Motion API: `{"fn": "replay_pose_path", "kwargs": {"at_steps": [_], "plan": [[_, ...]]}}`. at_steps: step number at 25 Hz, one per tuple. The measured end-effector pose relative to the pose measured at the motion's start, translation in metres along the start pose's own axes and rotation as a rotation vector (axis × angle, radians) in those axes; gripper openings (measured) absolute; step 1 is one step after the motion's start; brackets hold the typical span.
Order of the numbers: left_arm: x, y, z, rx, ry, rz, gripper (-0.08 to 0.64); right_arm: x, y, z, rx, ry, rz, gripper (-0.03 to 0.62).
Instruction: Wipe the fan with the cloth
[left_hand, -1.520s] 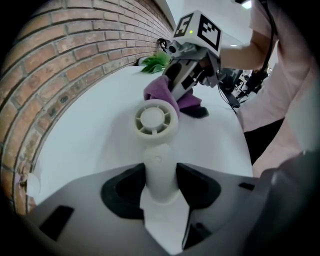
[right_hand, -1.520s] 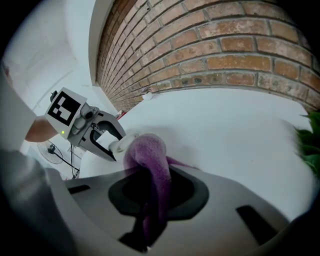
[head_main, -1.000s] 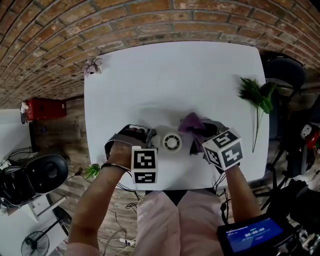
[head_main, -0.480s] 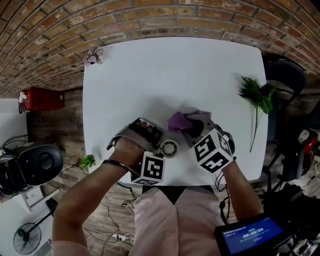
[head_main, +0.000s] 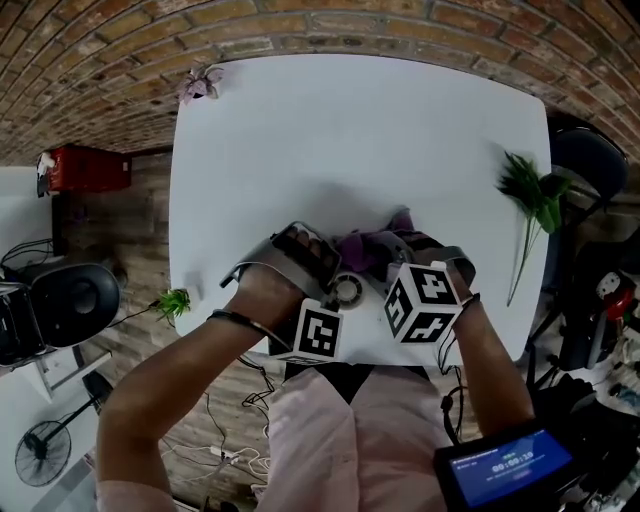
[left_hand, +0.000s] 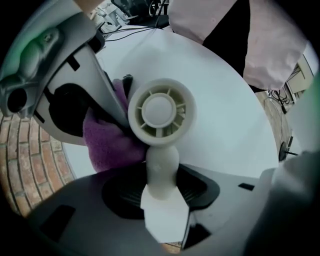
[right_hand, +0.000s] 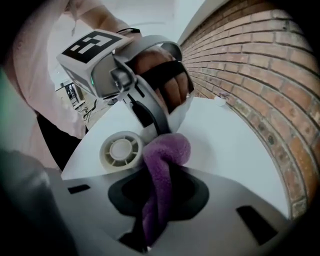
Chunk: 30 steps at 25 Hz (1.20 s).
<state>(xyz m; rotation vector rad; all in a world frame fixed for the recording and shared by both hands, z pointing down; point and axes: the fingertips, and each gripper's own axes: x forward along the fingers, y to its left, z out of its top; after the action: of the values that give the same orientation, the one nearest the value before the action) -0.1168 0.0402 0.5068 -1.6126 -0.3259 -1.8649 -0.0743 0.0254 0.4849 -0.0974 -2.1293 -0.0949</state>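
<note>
White surface (head_main: 350, 130) w/ brickwork (head_main: 90, 60) beyond it and a green sprig (head_main: 530, 195) at its right edge, well apart from the work. Head view: the small pale fan (head_main: 347, 290) is close to the surface's near edge, btwn the two hands, its round head facing up. The purple cloth (head_main: 368, 250) is bunched against its far side. A sec ago the cloth sat up and to the right of the fan. Now it's drawn across behind the fan head, and both marker cubes have rolled over, so the wrists have turned w/ the stroke. Left gripper view: L tool (left_hand: 162, 197) is approx half open and clamped on the fan's stem, just above the white base. The cloth touches the fan head's left rim, w/ the other tool's jaw right beside it. Right gripper view: R tool (right_hand: 156, 210) is closed tight on a hanging length of cloth, whose folded end presses on the right rim of the fan head. Reading: the wipe is under way, w/ the cloth working round the rim and far side while the L tool steadies the fan. The ribbed front prob. remains to be done, though I can't tell for sure.
</note>
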Motion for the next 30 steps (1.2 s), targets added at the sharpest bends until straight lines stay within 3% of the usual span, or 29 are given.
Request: {"fn": "replay_pose_path", "kwargs": {"at_steps": [6,9,21,30], "plan": [[0.001,0.002,-0.004,-0.038,0.039,0.014,0.189,-0.005,0.01,-0.005,-0.148,-0.005,0.07,0.06],[0.001,0.002,-0.005,-0.078,0.042,0.017,0.189,-0.01,0.017,-0.009,-0.165,-0.009,0.091,0.06],[0.006,-0.001,-0.009,-0.321,0.034,-0.032,0.189,-0.024,0.027,-0.03,-0.019,0.005,0.028,0.06],[0.007,-0.001,-0.016,-0.526,0.077,-0.083,0.19,-0.032,0.047,-0.034,0.128,-0.011,-0.011,0.06]]}}
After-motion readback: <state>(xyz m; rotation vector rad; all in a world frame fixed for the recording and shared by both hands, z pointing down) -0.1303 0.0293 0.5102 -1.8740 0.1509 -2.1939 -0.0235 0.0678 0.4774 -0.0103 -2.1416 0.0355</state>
